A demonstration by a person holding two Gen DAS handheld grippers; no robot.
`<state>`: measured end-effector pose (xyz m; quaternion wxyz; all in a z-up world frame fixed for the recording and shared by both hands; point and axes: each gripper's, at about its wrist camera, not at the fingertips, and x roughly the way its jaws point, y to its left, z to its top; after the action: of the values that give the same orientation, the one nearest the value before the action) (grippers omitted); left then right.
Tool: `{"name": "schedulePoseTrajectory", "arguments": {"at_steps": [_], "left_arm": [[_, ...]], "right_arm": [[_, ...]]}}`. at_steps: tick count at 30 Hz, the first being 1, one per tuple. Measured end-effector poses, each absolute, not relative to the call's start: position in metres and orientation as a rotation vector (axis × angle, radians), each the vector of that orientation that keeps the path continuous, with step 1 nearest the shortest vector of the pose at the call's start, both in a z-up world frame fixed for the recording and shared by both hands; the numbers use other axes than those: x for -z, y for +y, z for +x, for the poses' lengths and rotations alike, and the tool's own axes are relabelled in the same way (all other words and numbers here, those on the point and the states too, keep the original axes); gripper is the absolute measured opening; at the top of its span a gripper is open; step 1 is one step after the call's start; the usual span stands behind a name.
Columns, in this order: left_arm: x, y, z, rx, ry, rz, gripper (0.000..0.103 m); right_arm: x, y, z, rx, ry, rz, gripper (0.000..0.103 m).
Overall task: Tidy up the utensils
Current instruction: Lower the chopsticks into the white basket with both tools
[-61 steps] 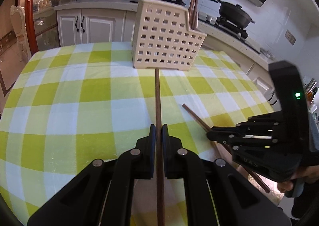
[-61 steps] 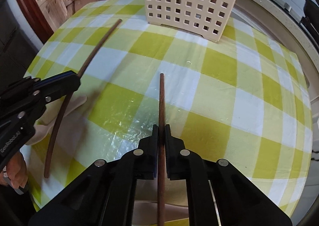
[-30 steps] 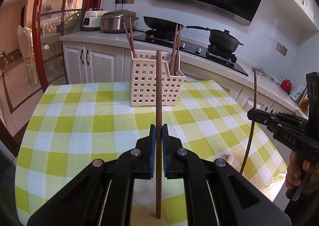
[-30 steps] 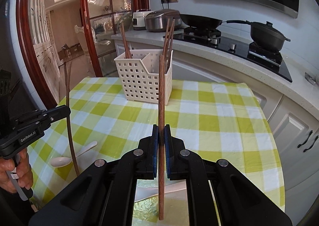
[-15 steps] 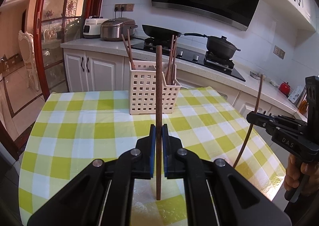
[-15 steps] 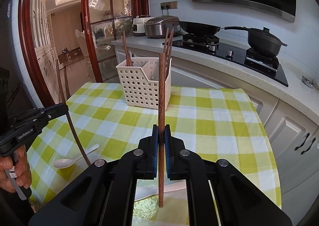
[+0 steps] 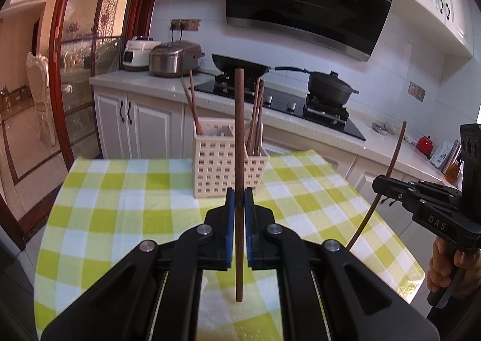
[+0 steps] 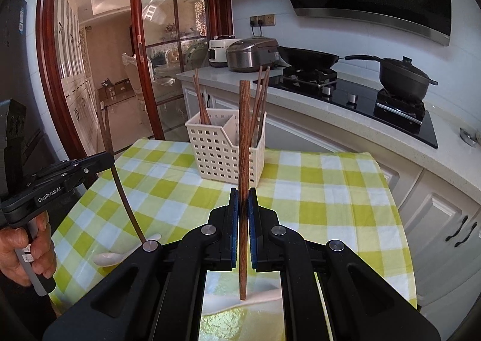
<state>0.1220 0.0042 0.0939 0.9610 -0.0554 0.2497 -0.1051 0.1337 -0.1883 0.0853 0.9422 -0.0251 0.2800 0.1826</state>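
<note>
My left gripper [image 7: 239, 199] is shut on a brown wooden chopstick [image 7: 239, 130] that stands upright between its blue pads, well above the checked table [image 7: 120, 205]. My right gripper [image 8: 243, 199] is likewise shut on a second upright chopstick [image 8: 244, 130]. Each gripper shows in the other's view: the right one [image 7: 378, 184] at the right edge with its chopstick [image 7: 393, 154], the left one [image 8: 106, 160] at the left edge with its chopstick [image 8: 120, 190]. The cream perforated utensil basket [image 7: 222, 172] [image 8: 216, 151] stands at the table's far side, holding several chopsticks.
A white ceramic spoon [image 8: 126, 254] lies on the table near its left front. Behind the table runs a counter with a stove, a wok [image 7: 240, 66], a black pot [image 7: 330, 88] and rice cookers [image 7: 174, 60]. A person's hand [image 8: 27, 248] grips the left gripper's handle.
Both grippers have risen with their chopsticks; the table and basket now sit lower and farther off in both views. Two seconds ago the chopsticks lay flat on the table.
</note>
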Motion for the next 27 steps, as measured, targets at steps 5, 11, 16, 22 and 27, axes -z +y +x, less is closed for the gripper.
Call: {"name": "schedulePoseTrajectory", "arguments": {"at_steps": [5, 11, 16, 22, 27], "left_arm": [[-0.123, 0.004, 0.145, 0.219, 0.469, -0.103, 0.006], [-0.159, 0.003, 0.188, 0.227, 0.450, -0.104, 0.006], [-0.193, -0.001, 0.222, 0.209, 0.398, -0.088, 0.006], [-0.215, -0.006, 0.263, 0.186, 0.363, -0.066, 0.006], [-0.217, -0.008, 0.291, 0.174, 0.350, -0.054, 0.006]], "right_arm": [[-0.111, -0.182, 0.162, -0.382, 0.536, -0.056, 0.007], [-0.139, -0.167, 0.213, -0.401, 0.514, -0.040, 0.007], [-0.158, -0.148, 0.250, -0.403, 0.478, -0.053, 0.007], [-0.170, -0.141, 0.296, -0.373, 0.445, -0.017, 0.007], [-0.172, -0.138, 0.323, -0.360, 0.435, -0.004, 0.007]]}}
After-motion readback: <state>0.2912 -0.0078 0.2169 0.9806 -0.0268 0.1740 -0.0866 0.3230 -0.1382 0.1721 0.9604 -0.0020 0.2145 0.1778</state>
